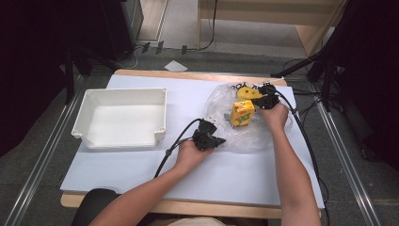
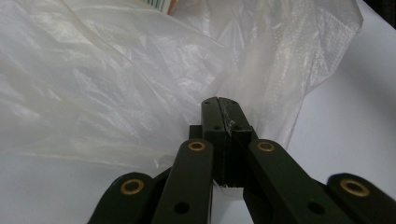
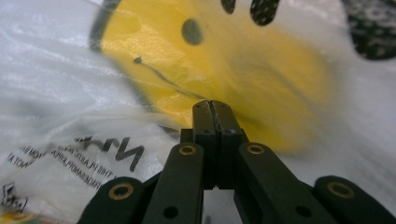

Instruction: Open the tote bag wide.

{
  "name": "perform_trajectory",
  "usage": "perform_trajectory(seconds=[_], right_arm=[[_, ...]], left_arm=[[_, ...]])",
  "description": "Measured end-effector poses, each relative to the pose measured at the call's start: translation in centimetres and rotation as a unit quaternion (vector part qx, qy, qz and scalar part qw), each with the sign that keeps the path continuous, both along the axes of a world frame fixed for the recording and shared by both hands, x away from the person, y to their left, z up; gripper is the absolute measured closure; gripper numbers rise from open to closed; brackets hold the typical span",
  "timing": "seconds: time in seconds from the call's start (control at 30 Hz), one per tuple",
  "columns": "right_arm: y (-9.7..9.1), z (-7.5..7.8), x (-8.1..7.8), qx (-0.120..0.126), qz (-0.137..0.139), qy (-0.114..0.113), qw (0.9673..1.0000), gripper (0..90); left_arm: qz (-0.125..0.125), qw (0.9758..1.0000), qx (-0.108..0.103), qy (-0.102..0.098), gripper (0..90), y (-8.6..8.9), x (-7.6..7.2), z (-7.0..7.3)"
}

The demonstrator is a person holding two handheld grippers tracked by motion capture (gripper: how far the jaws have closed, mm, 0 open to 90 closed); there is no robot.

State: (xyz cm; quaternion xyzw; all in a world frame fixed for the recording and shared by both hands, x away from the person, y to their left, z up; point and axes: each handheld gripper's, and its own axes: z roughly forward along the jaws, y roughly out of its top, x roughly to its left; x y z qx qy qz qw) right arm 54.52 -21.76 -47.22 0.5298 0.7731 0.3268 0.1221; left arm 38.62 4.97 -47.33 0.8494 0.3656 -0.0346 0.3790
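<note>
A clear plastic bag (image 1: 221, 101) printed with a yellow smiley face (image 3: 224, 60) lies crumpled right of the table's centre. A yellow carton (image 1: 242, 113) rests tilted in its folds. My left gripper (image 1: 220, 140) is at the bag's near left edge. In the left gripper view it (image 2: 219, 100) is shut, with a thin strip of the bag's film (image 2: 140, 84) caught in the seam of the jaws. My right gripper (image 1: 255, 100) is at the bag's far side by the smiley. There it (image 3: 211, 103) is shut, tips against the printed film; I cannot tell whether any film is pinched.
An empty white tray (image 1: 124, 91) stands at the left of the pale blue table top (image 1: 235, 174). Cables trail from both grippers across the table. Dark stands and floor rails flank the table on both sides.
</note>
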Motion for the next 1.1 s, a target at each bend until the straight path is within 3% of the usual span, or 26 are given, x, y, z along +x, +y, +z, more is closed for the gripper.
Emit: perform_trajectory(seconds=[0.17,0.27,0.43,0.53,0.67,0.77,0.87,1.1], right_arm=[[0.0,0.0,0.9,0.006,-0.015,0.004,0.9999,90.0],[0.4,0.1,1.5,-0.009,-0.020,0.001,0.9998,90.0],[0.5,0.0,2.1,-0.005,-0.028,0.000,0.9996,90.0],[0.6,0.1,2.8,-0.019,-0.034,-0.002,0.9992,90.0],[0.3,0.1,3.5,-0.019,-0.047,-0.003,0.9987,90.0],[0.3,0.1,3.7,-0.018,-0.057,-0.003,0.9982,90.0],[0.4,0.2,3.6,-0.006,-0.052,0.007,0.9986,90.0],[0.7,2.6,1.7,0.013,-0.022,-0.013,0.9996,90.0]], left_arm=[[-0.011,0.9999,0.003,0.000,90.0,1.1,-1.1,0.0],[-0.013,0.9999,0.005,0.002,90.0,1.7,-1.3,0.1],[-0.013,0.9999,0.007,0.005,90.0,2.5,-1.6,0.2],[-0.013,0.9999,0.005,0.007,90.0,2.8,-1.9,0.2],[-0.017,0.9998,0.007,0.003,89.7,3.1,-2.2,0.2],[-0.008,0.9999,-0.001,0.006,89.4,3.3,-1.8,0.1],[-0.009,0.9999,-0.004,0.006,88.2,3.2,-1.6,0.2],[-0.013,0.9995,-0.027,-0.010,83.6,2.6,-1.1,1.9]])
